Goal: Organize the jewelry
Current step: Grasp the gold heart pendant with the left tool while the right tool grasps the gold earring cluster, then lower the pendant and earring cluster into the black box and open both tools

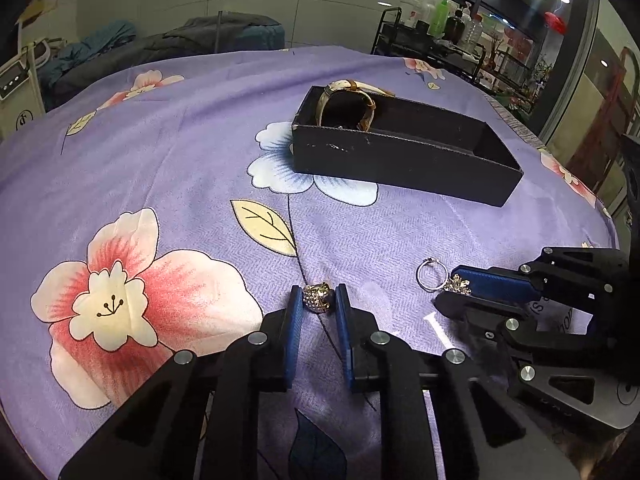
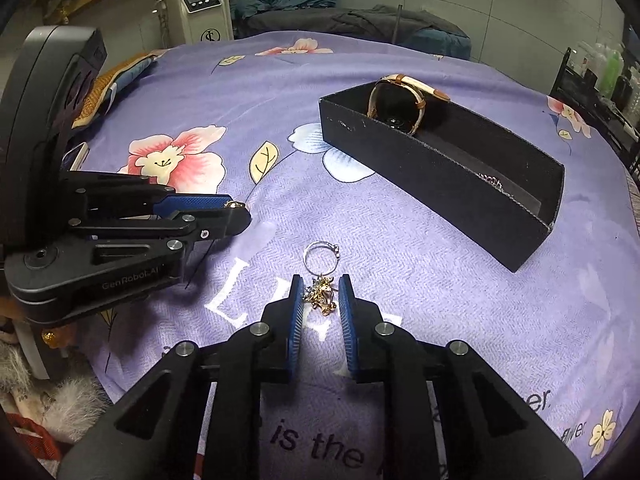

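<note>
A chunky gold studded ring [image 1: 318, 298] lies on the purple floral cloth between the fingertips of my left gripper [image 1: 318, 300], whose jaws stand open around it. A gold brooch [image 2: 320, 295] lies between the fingertips of my right gripper [image 2: 320, 294], also open around it. A thin silver ring [image 2: 320, 257] lies just beyond the brooch; it also shows in the left wrist view [image 1: 431, 276]. A black open box [image 1: 404, 156] holds a tan-strapped watch [image 1: 348, 102] at one end and a sparkly piece [image 2: 492, 179] near the other.
The purple floral cloth [image 1: 160, 152] covers the whole table. The box [image 2: 440, 160] stands at the far right. A rack with bottles [image 1: 436, 24] stands beyond the table edge, and a white machine [image 2: 200, 4] and bedding lie behind.
</note>
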Action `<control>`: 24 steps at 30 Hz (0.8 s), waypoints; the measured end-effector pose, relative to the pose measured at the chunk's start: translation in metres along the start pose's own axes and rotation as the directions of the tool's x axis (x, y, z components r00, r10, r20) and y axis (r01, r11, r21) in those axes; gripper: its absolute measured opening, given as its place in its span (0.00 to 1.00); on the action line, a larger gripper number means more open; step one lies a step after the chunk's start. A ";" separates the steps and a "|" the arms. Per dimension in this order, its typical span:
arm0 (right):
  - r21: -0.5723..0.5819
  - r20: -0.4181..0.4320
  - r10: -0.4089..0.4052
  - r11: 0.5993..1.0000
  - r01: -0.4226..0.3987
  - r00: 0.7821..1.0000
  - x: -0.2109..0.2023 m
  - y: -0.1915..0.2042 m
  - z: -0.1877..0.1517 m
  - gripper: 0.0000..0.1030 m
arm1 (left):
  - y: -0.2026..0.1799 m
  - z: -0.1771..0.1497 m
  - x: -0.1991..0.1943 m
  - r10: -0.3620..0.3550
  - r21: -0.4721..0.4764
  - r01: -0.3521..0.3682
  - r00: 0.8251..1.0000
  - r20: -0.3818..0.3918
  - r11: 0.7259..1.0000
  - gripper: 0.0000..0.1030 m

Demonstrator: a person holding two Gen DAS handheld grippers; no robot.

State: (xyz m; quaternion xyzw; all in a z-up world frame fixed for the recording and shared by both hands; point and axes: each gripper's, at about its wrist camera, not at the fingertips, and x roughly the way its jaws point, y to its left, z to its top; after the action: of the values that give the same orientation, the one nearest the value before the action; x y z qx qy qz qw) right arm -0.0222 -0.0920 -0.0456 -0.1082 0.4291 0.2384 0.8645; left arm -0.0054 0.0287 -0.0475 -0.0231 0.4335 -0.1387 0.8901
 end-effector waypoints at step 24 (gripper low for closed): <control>0.127 0.010 -0.013 0.992 0.012 1.000 -0.029 -0.028 -0.006 0.18 | -0.016 0.001 -0.009 -0.048 0.005 0.049 0.999 -0.014 0.999 0.16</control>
State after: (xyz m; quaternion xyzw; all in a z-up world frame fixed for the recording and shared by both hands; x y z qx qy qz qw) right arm -0.0276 -0.1282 -0.0267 -0.0544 0.4380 0.2058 0.8734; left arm -0.0132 0.0152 -0.0371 -0.0301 0.4387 -0.1616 0.8835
